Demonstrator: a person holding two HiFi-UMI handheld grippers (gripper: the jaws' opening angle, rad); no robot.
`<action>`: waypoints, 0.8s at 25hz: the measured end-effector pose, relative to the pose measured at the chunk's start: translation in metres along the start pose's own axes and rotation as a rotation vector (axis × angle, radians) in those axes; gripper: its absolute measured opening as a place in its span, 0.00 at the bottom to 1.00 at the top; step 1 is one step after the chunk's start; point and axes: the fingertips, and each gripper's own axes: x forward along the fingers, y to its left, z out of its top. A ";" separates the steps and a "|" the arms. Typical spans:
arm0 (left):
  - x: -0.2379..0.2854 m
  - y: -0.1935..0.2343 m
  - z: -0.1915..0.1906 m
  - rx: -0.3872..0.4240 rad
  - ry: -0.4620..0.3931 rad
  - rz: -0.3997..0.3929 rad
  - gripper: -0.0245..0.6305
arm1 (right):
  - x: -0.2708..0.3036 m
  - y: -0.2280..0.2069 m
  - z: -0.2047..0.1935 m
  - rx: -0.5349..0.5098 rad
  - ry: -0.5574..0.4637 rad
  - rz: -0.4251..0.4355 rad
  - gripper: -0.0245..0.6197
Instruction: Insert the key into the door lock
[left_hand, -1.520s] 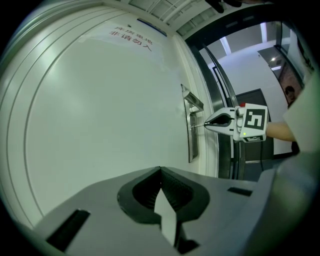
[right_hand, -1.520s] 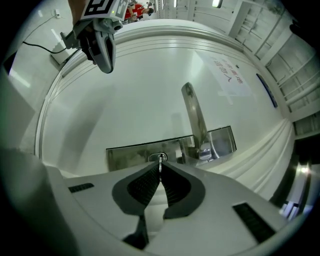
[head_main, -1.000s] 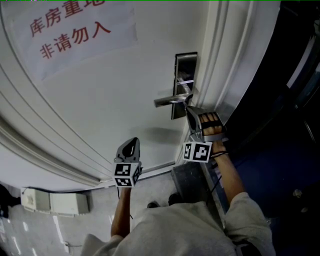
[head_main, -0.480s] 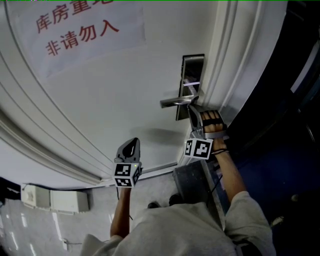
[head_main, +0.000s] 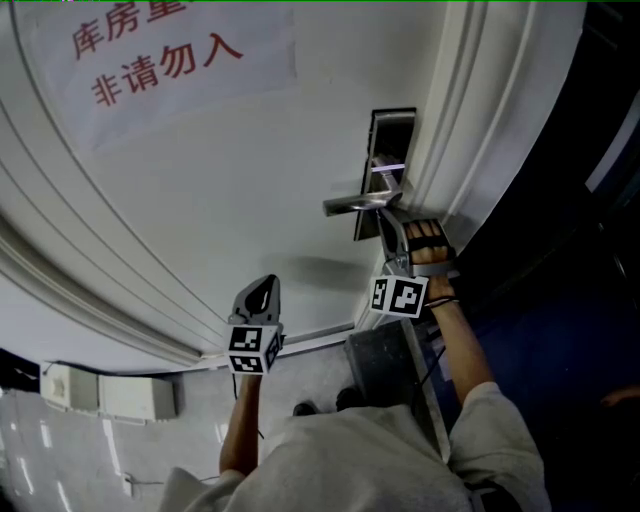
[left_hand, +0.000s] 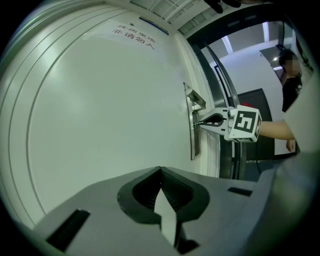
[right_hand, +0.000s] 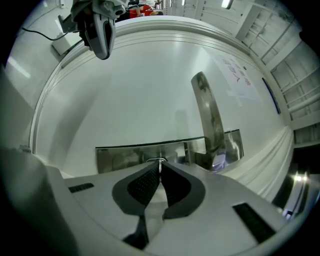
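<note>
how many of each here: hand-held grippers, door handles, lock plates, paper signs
hand-held grippers: 2 (left hand-held gripper, right hand-held gripper)
door handle: 1
lock plate: 1
paper sign: 1
total: 5

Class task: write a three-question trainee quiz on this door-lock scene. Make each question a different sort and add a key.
1. True or false: the left claw touches the lever handle.
2. Multiple choice: the tip of the right claw is at A) the paper sign, B) the lock plate, C) the floor.
3. Fill in: the right claw's jaws are pinched on a small metal ____.

Key
1. False: it hangs apart from the handle, shut and empty.
2. B.
3. key, of which only a sliver shows at the tip.
</note>
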 end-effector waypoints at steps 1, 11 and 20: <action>0.000 -0.001 0.000 0.001 0.002 -0.002 0.06 | 0.000 0.000 0.000 -0.001 0.001 0.002 0.08; 0.001 -0.009 -0.004 0.006 0.017 -0.016 0.06 | 0.002 0.013 0.001 0.008 -0.018 0.070 0.19; 0.004 -0.015 -0.004 0.007 0.017 -0.036 0.06 | -0.006 0.016 0.004 0.018 -0.032 0.101 0.36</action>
